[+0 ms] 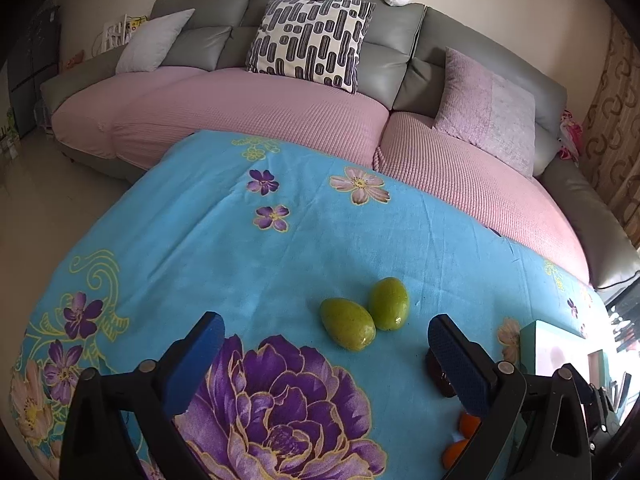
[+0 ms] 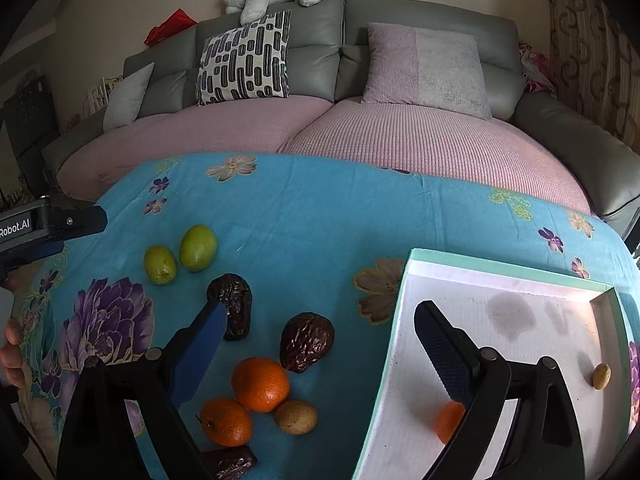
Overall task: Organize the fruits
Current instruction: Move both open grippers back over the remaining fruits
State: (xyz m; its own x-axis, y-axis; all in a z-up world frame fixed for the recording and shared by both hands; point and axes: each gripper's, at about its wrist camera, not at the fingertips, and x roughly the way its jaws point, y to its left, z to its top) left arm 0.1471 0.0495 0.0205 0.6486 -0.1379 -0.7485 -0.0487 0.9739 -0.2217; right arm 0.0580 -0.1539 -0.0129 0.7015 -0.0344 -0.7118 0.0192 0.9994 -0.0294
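While both hand-held grippers hover over a table draped in a blue floral cloth [image 2: 320, 216], neither one holds anything. From the left wrist view, the left gripper [image 1: 326, 332] has its blue-padded fingers spread wide apart, and two green fruits [image 1: 366, 312] lie touching each other on the cloth between the fingertips, toward 12 o'clock. At 4 o'clock in that view, a dark date and bits of orange fruit peek from behind the right finger. From the right wrist view, the right gripper [image 2: 320, 322] is also spread wide, empty. Between its fingers sit a wrinkled dark date [image 2: 306, 342], two oranges [image 2: 260, 384] touching each other, and a small brownish fruit [image 2: 296, 416] just beside them. A second date [image 2: 236, 304] lies at 10 o'clock, touching the tip of the left finger, and a third dark piece shows at 6 o'clock. A white tray with a mint-green rim [image 2: 404, 280] fills the 3 to 5 o'clock area; inside it lie one orange [image 2: 448, 420], partly hidden by the right finger, and a small brown fruit [image 2: 601, 376] near its far right wall. A grey sofa [image 2: 400, 20] with cushions stands beyond at 12 o'clock.
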